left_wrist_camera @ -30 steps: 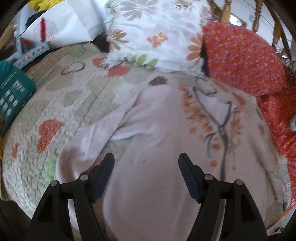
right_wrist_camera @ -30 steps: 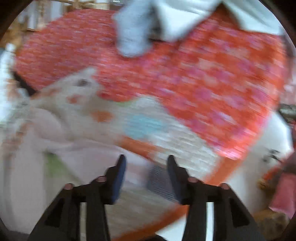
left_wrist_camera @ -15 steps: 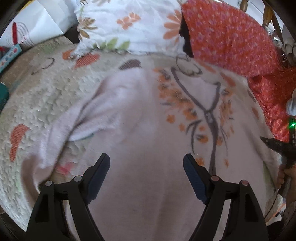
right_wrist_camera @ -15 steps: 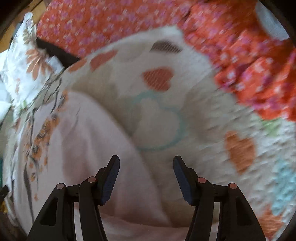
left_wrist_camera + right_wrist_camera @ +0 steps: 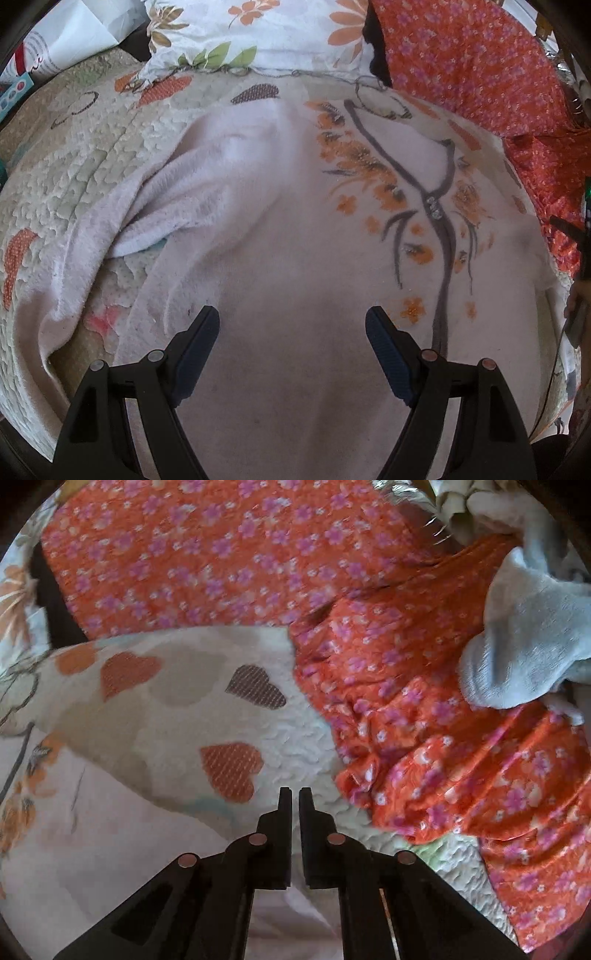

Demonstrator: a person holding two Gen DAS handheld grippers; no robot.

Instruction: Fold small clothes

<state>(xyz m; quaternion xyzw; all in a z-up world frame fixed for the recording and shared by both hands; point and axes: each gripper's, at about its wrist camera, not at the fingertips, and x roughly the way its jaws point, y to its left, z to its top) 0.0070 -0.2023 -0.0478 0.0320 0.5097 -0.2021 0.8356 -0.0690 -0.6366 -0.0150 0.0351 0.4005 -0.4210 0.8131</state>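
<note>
A pale pink fleece top (image 5: 280, 229) with an orange flower print lies spread on the heart-patterned quilt (image 5: 74, 155); one sleeve (image 5: 122, 206) trails to the left. My left gripper (image 5: 291, 321) hangs open just above the top's plain lower part, with nothing between its fingers. In the right wrist view the same top (image 5: 92, 842) fills the lower left. My right gripper (image 5: 294, 794) sits at its right-hand edge with the jaws shut to a thin slit. Pale cloth shows between the finger bases, so the top's edge looks pinched.
A white flowered pillow (image 5: 266, 33) lies at the head of the quilt. Red-orange floral fabric (image 5: 424, 720) is bunched to the right, with a grey-white fleece piece (image 5: 528, 635) on it. A white bag (image 5: 74, 37) stands at the far left.
My left gripper sank closer to the top and its jaws spread a little. My right gripper swung from the red floral fabric to the top's edge and shut its jaws.
</note>
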